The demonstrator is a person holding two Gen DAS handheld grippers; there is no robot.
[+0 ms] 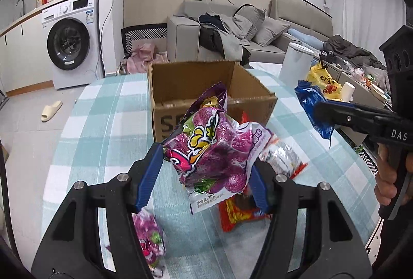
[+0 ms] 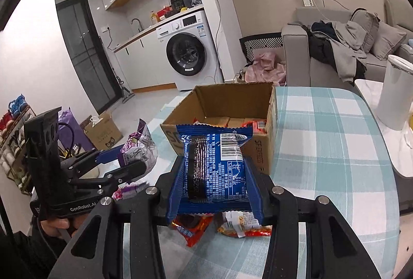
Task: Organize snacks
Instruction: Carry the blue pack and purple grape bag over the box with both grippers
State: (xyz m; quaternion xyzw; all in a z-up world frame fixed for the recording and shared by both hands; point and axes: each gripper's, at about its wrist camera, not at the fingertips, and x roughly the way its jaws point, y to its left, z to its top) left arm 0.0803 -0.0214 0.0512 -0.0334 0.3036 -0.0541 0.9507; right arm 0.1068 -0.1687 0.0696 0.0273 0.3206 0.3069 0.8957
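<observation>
Clamping a purple snack bag (image 1: pixel 211 149), the left gripper (image 1: pixel 206 175) hangs before the open cardboard box (image 1: pixel 206 87) (near rim close); the right gripper (image 2: pixel 214 188) pinches a blue packet (image 2: pixel 214 165) above the checked table (image 2: pixel 322 149).

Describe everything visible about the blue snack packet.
The blue snack packet is a glossy plastic pillow pack with crimped ends, its back side showing: white small print, a barcode and a dark shiny seam band. It is unopened and slightly puffed. The right gripper is shut on it, blue pads pressing its two sides, holding it clear of the checked tablecloth, just in front of the open cardboard box.
</observation>
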